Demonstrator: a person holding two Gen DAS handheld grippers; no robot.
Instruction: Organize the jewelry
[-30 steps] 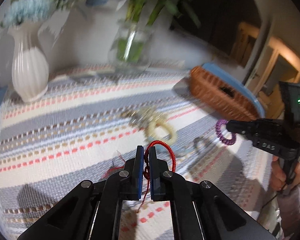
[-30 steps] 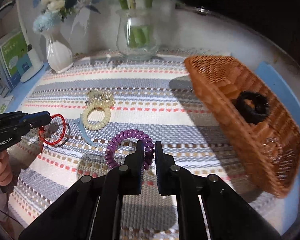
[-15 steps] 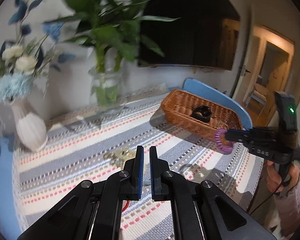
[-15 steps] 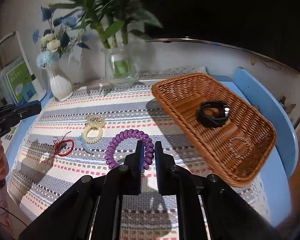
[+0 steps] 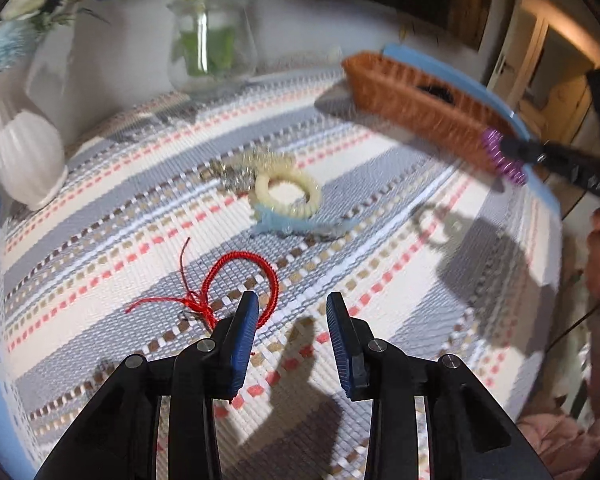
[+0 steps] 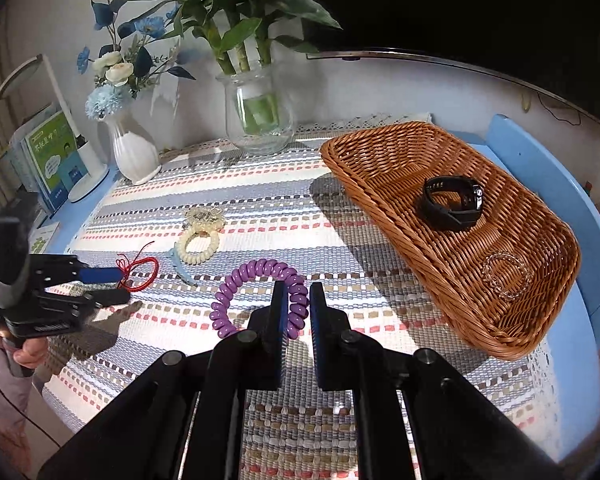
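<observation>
Red cord bracelet lies on the bench's striped cloth, dropped from the left tool, now spread, while the right tool pinches the purple coil short of the basket, so both remain unsorted.

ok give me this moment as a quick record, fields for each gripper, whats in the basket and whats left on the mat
left gripper: open, low over the striped mat, red string bracelet lying at its left finger, not gripped
right gripper: shut on purple coil bracelet, held above the mat
wicker basket: holds black watch and clear bead bracelet
on the mat: red string bracelet, cream coil bracelet, light blue piece beside it, small cluster of clear beads
background: white vase, glass vase
</observation>
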